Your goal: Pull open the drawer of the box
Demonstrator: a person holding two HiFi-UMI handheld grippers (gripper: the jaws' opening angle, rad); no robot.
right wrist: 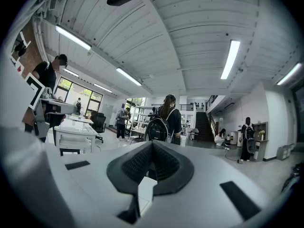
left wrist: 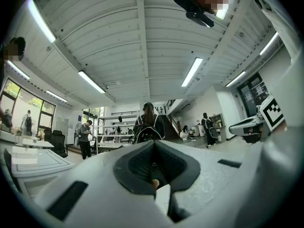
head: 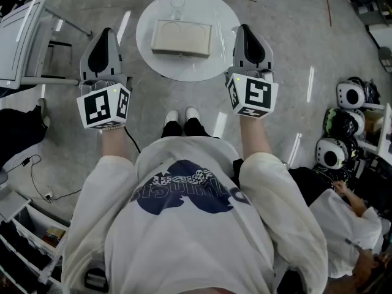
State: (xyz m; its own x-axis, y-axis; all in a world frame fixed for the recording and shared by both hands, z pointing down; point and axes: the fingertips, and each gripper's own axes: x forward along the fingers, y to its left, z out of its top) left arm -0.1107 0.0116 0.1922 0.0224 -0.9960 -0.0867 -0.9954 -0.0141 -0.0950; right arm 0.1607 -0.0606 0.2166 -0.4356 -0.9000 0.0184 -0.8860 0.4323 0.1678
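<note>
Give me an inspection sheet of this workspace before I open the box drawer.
Surface: round white table on a grey floor.
Job's things: beige box at its middle, no drawer seen pulled out.
Clutter: clear glass, it seems, beyond the box.
Grippers: left gripper and right gripper shut, empty, flanking the table, off the box.
Cables: black cable beside the left arm.
Surroundings: helmets at right; person with backpack ahead.
</note>
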